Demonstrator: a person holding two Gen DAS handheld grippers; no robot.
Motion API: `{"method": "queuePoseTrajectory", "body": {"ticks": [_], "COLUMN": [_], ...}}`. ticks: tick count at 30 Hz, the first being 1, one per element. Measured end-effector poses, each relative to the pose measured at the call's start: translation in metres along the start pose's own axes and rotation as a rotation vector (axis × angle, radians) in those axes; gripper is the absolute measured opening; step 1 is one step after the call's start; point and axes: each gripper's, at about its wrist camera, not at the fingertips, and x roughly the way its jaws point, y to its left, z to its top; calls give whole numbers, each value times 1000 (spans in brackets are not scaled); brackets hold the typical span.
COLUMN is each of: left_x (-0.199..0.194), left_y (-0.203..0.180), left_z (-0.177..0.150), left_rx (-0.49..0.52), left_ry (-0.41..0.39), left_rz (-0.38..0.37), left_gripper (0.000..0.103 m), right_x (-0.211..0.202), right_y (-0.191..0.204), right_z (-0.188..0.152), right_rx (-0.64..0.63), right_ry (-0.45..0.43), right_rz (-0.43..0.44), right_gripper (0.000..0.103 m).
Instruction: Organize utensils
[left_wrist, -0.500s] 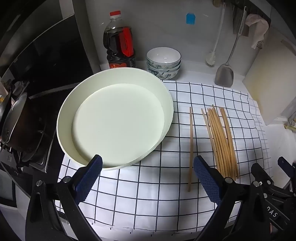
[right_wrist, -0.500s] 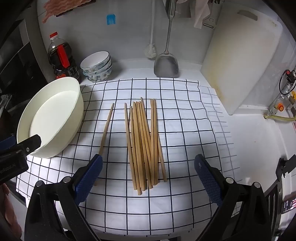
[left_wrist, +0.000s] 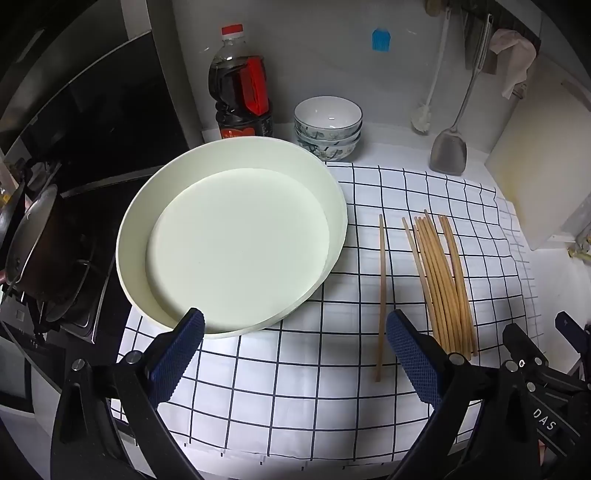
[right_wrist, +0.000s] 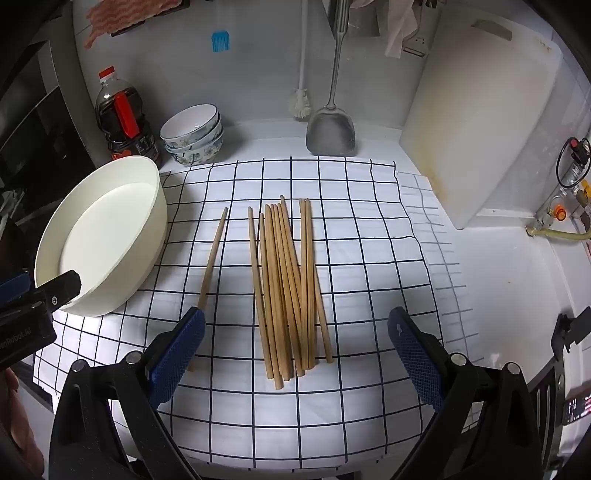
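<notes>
A pile of wooden chopsticks (right_wrist: 288, 288) lies on the checked cloth (right_wrist: 369, 258), and it also shows in the left wrist view (left_wrist: 441, 280). One single chopstick (right_wrist: 210, 266) lies apart to the left of the pile, seen too in the left wrist view (left_wrist: 382, 291). A large cream round dish (left_wrist: 229, 240) sits on the cloth's left side, also in the right wrist view (right_wrist: 99, 236). My left gripper (left_wrist: 295, 350) is open and empty, near the dish's front rim. My right gripper (right_wrist: 295, 347) is open and empty, just before the pile's near ends.
Stacked patterned bowls (left_wrist: 327, 127) and a dark sauce bottle (left_wrist: 240, 88) stand at the back wall. A metal spatula (right_wrist: 330, 129) and a brush (right_wrist: 301, 99) hang there. A white cutting board (right_wrist: 476, 110) leans at the right. A stove with a pot (left_wrist: 33, 247) is at left.
</notes>
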Motion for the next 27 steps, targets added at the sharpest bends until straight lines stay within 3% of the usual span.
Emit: {"method": "queuePoseTrajectory", "body": {"ticks": [27], "left_x": [-9], "left_y": [7], "left_z": [1], "left_rx": [-3], "left_ry": [-14], "left_rz": [6], "left_gripper": [97], "right_x": [-7], "right_y": [1], "right_z": [-2], "right_rx": [10], "right_ry": [-15], "right_rz": [1], "right_gripper": [95]}}
